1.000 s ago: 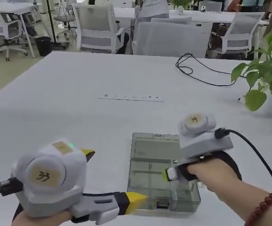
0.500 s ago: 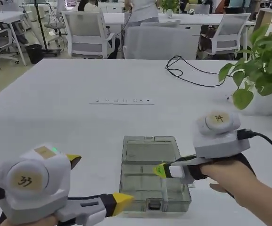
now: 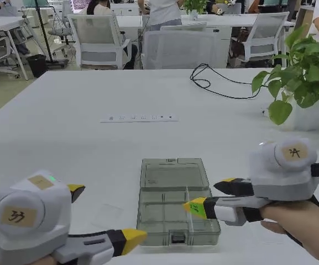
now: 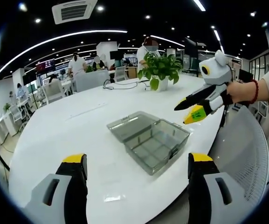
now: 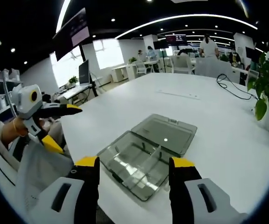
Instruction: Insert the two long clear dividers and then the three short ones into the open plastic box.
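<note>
Since a second ago my right hand-held gripper (image 3: 212, 194) has drawn back from over the plastic box (image 3: 153, 238) to just right of it, jaws wide and empty. My left hand-held gripper (image 3: 104, 216) hangs wide and empty too, left of the box. The box sits open on the counter (image 3: 93, 143), smoky and see-through, lid (image 3: 173, 174) laid flat behind, a clear divider (image 3: 188, 203) upright inside. I judge such dividers light, stiff and slick: pinch the top edge mid-length.
</note>
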